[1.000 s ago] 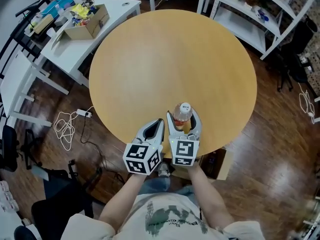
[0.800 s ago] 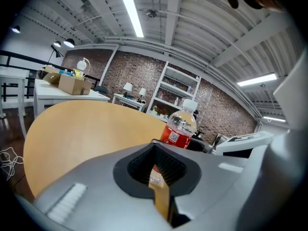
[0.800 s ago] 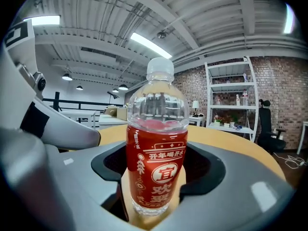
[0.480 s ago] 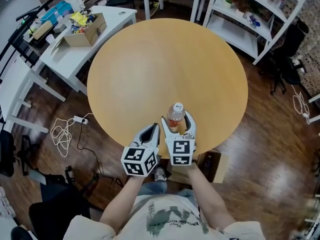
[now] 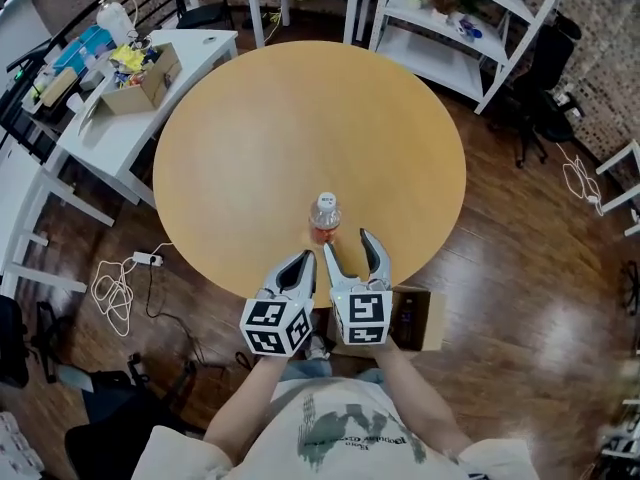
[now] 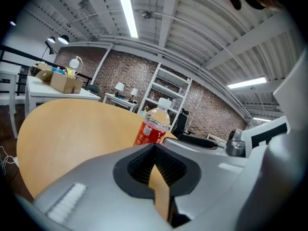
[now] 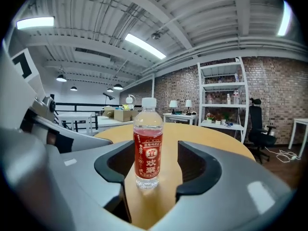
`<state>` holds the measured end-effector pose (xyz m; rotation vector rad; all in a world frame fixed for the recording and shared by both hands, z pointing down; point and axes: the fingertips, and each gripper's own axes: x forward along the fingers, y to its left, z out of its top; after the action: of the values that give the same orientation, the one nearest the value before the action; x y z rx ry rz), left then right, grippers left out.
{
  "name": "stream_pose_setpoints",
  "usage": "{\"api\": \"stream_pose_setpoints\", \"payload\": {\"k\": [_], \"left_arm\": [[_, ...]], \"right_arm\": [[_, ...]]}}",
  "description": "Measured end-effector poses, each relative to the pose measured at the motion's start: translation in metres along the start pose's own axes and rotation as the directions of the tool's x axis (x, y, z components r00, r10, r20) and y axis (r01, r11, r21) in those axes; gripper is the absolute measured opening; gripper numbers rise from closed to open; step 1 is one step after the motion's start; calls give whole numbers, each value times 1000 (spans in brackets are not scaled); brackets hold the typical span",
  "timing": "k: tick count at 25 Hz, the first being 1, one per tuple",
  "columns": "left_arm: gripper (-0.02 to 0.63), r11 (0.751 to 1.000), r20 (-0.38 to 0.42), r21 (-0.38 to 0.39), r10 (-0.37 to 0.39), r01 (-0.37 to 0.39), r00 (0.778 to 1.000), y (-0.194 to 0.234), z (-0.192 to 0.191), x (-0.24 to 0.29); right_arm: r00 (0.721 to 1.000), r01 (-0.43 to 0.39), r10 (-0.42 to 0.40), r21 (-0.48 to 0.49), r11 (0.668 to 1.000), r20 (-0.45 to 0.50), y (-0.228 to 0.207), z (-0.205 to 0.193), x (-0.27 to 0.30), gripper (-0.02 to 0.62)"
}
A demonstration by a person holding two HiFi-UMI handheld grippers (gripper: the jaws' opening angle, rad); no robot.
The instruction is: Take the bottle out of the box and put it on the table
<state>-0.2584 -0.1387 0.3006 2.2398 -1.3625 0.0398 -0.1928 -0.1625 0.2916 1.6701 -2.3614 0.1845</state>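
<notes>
— Where is the bottle (image 5: 324,218)?
— It stands upright on the round wooden bench (image 5: 300,108), near the edge closest to the person. It has a white cap, a red label round its middle and reddish drink inside.
— Is either gripper on it?
— No. The right gripper (image 5: 346,240) sits just short of it, jaws apart and closing, with nothing between them. The bottle stands free just beyond the tips, in line with the gap.
— And the left gripper (image 5: 306,258)?
— It is beside the right one, over the bench edge, jaws together at the tips and empty. The bottle is ahead of it, to its right.
— The box (image 5: 425,318)?
— Brown cardboard, below the bench edge, just right of the right gripper.
</notes>
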Motion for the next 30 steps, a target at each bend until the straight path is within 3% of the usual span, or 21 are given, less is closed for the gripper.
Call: {"api": "stream_pose_setpoints", "payload": {"k": [9, 21, 27, 30], "left_arm": [[-3, 981, 6, 90, -172, 171, 985, -69, 5, 0], [-3, 904, -13, 208, -379, 373, 925, -151, 2, -2], [-3, 875, -22, 255, -421, 412, 907, -172, 0, -8], [-3, 872, -17, 267, -421, 409, 907, -170, 1, -10]], "right_arm": [[993, 96, -100, 63, 993, 57, -30, 22, -65, 205], [965, 230, -239, 88, 969, 109, -58, 39, -136, 1], [960, 246, -257, 99, 964, 110, -65, 35, -155, -3], [961, 242, -253, 103, 965, 111, -62, 34, -156, -3]]}}
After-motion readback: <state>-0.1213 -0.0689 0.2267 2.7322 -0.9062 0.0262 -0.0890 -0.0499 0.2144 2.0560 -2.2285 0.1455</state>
